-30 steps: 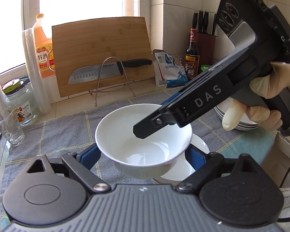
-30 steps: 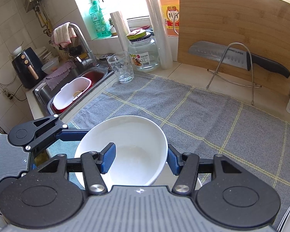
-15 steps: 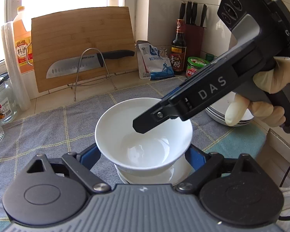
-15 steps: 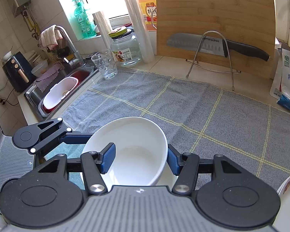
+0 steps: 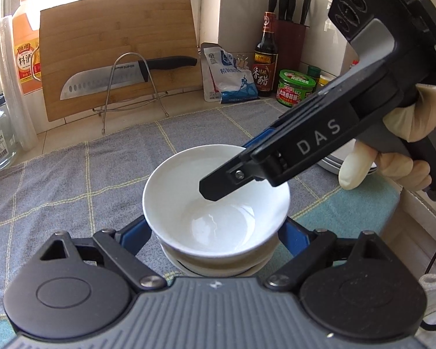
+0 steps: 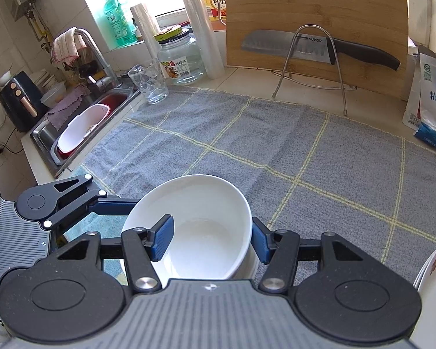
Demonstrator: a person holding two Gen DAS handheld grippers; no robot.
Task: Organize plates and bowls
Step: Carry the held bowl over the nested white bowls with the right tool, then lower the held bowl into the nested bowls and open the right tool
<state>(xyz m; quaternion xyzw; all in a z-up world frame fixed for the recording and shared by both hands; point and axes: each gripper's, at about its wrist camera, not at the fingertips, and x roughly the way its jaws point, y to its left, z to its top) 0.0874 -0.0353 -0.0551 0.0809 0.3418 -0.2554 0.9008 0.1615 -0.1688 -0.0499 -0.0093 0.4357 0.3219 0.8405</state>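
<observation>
White bowl upright, mouth up, atop another bowl.

Two close wrist views, both over the bowl.

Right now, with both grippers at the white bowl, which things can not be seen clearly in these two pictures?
- What sits under the white bowl: both views show only white edges beneath it; the bowl covers the rest.
- Left gripper contact with the bowl: left wrist view, its fingers pass behind the bowl's sides.
- The plates: cut off by the right wrist view's edge; hidden behind the right gripper in the left view.
- Small jar labels: too small to read.
</observation>
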